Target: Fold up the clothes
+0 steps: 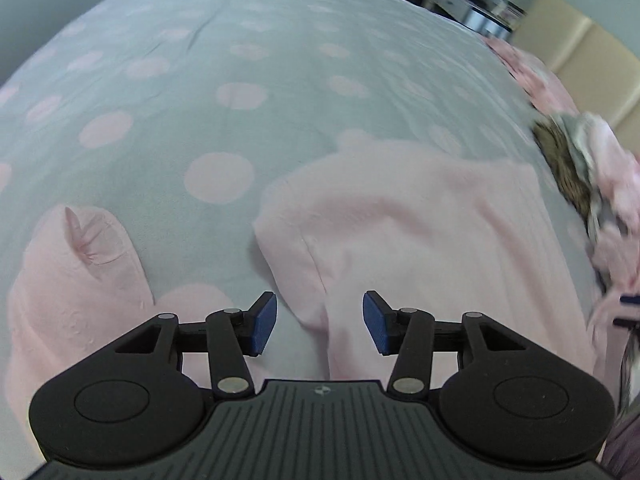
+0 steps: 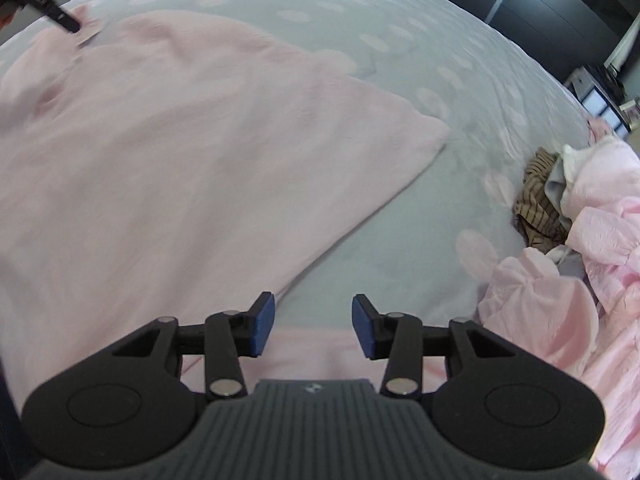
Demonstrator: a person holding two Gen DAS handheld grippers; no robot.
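Observation:
A pale pink garment (image 2: 180, 140) lies spread flat on the bed; in the right wrist view it fills the left half. In the left wrist view one part of the pink garment (image 1: 400, 220) lies ahead, and another pink part (image 1: 72, 280) lies at the lower left. My left gripper (image 1: 320, 320) hovers above the cloth, open, with nothing between its blue pads (image 1: 266, 322). My right gripper (image 2: 313, 326) is open too, over the garment's near edge and bare sheet, and grips nothing. A black bar (image 2: 52, 12) at the top left reaches the garment's far corner.
The bed cover (image 1: 180, 80) is grey with pink dots. A pile of crumpled clothes (image 2: 580, 220), pink with a brown striped piece (image 2: 536, 200), lies at the right; the same pile (image 1: 600, 200) is blurred in the left wrist view. Dark cabinets (image 2: 540, 4) and shelves (image 1: 476, 4) stand beyond the bed.

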